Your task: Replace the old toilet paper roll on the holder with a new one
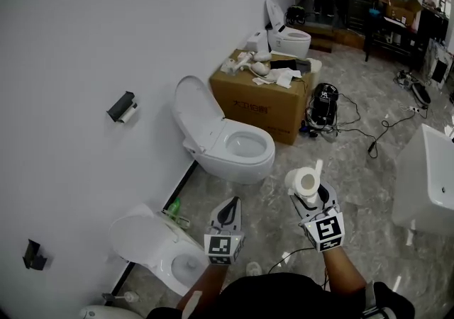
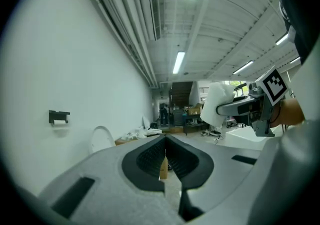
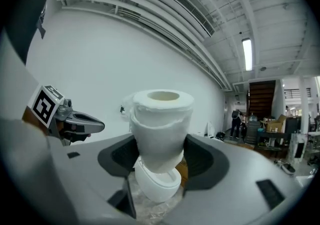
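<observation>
Cardboard box (image 1: pixel 273 94) print, not legible

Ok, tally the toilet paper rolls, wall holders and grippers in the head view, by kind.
Toilet paper rolls: 2, held roll, mounted roll
Wall holders: 2, upper holder, lower holder
Grippers: 2, left gripper, right gripper
Total: 6
</observation>
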Available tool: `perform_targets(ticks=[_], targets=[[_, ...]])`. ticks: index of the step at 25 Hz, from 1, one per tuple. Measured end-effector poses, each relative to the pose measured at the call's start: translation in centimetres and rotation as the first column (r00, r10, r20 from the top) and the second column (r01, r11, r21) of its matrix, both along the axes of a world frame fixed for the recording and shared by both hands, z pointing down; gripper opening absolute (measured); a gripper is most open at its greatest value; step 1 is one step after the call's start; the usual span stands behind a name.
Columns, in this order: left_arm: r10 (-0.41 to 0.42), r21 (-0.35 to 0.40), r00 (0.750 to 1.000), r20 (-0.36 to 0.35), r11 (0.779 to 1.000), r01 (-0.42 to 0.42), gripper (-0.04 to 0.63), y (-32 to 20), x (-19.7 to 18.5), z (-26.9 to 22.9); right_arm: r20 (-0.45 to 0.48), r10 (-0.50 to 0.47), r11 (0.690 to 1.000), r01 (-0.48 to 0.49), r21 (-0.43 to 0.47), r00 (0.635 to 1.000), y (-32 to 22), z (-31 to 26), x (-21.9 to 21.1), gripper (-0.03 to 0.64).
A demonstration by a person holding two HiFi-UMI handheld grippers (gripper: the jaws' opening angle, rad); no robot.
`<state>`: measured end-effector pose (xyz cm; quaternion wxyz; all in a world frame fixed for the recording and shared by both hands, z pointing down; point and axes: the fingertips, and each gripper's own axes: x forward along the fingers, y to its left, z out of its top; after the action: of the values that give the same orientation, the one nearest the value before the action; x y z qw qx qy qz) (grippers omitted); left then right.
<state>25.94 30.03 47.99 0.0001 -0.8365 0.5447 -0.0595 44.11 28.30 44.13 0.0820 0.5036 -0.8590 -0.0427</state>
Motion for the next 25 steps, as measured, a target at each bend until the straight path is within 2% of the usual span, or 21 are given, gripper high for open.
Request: perform_targets(ticks=[14,20,25], targets=[[0.051,-0.019,0.999,-0.003,0.999,-0.051,0.008,-3.8,-6.6,0.7,0.025,0.009,1.000,-0.010,0.023,1.000,-3.1,-0.8,-6.9,0.268],[0.065,-0.023,0.998,-0.010,0.998,-0.065,0.006,-6.5,-7.6,1.2,0.014,-0.006,1.000,0.005,0.017,1.000,-5.7,-0.8,-8.4,0.268],[0.045,-0.045,0.999,-0.015,0.998,-0.045,0.006,-9.7,-8.2,2.0,0.009,-0.038,0.999,0.038,0.012,0.999,-8.9,-0.6,-9.4,0.268]])
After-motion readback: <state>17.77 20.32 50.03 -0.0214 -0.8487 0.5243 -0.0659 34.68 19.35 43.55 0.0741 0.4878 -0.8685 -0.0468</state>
